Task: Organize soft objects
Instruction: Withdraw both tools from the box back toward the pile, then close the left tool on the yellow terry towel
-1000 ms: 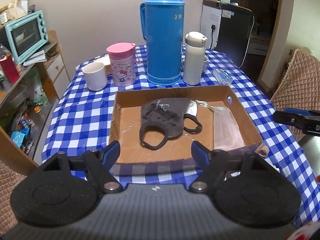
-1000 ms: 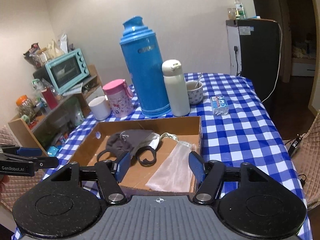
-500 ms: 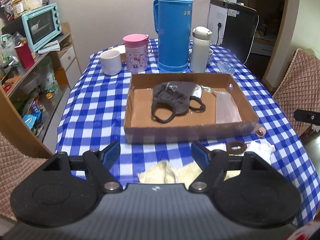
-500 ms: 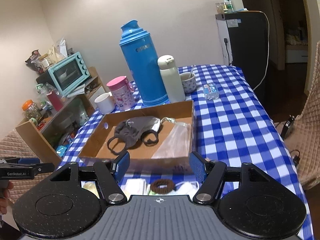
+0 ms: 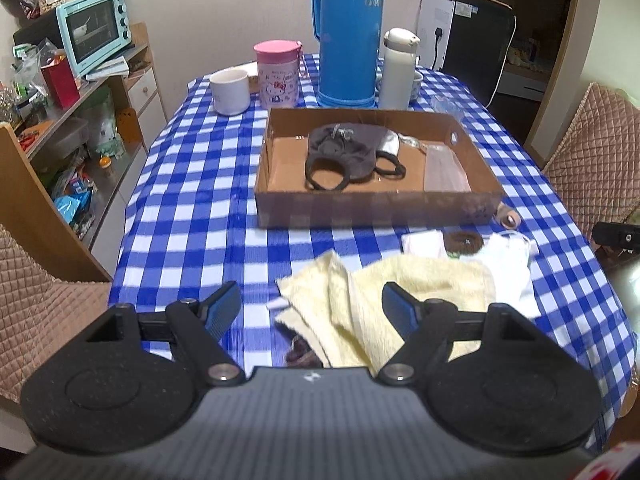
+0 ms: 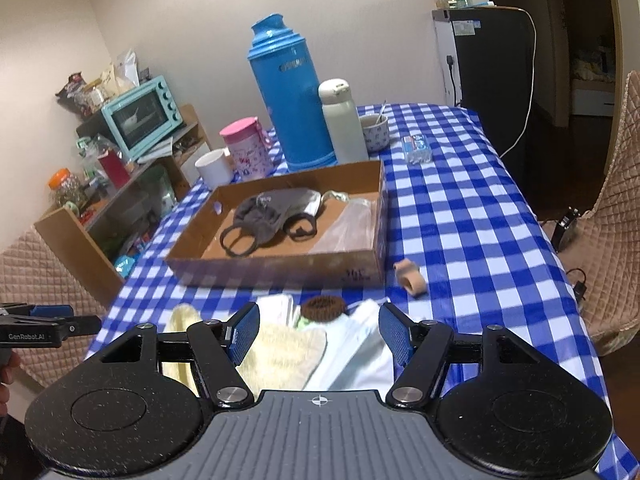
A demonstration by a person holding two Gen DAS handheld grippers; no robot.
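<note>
The shallow brown cardboard box (image 5: 376, 210) sits in the middle of the blue-and-white checked desk (image 5: 192, 184), apparently as the collecting place for soft things: one dark grey cloth face mask with ear loops (image 5: 344, 152) and one clear pinkish plastic bag (image 5: 444, 168) lie inside it, the mask towards the centre and the bag against the right wall.

The unsorted items lie in a loose pile on the desk in front of the box, near the edge where both tools are held, which keeps them within easy reach. There is one pale yellow terry towel (image 5: 384, 300), crumpled, one brown knitted hair scrunchie (image 6: 323, 307) resting beside folded white cloth or tissue (image 6: 356, 344), and one tan ring-shaped hair band (image 6: 409, 276) lying apart by the box's near right corner.

The left gripper (image 5: 311, 307) hangs over the yellow towel with its jaws spread wide and nothing between them. The right gripper (image 6: 318, 332) hangs above the white cloth and scrunchie, jaws likewise apart and empty. Neither touches anything.

At the back stand one tall blue thermos flask (image 5: 348, 36), one white insulated bottle (image 5: 398, 68), one pink cartoon-printed lidded cup (image 5: 279, 74) and one plain white mug (image 5: 230, 92), clear of the sorting area.
</note>
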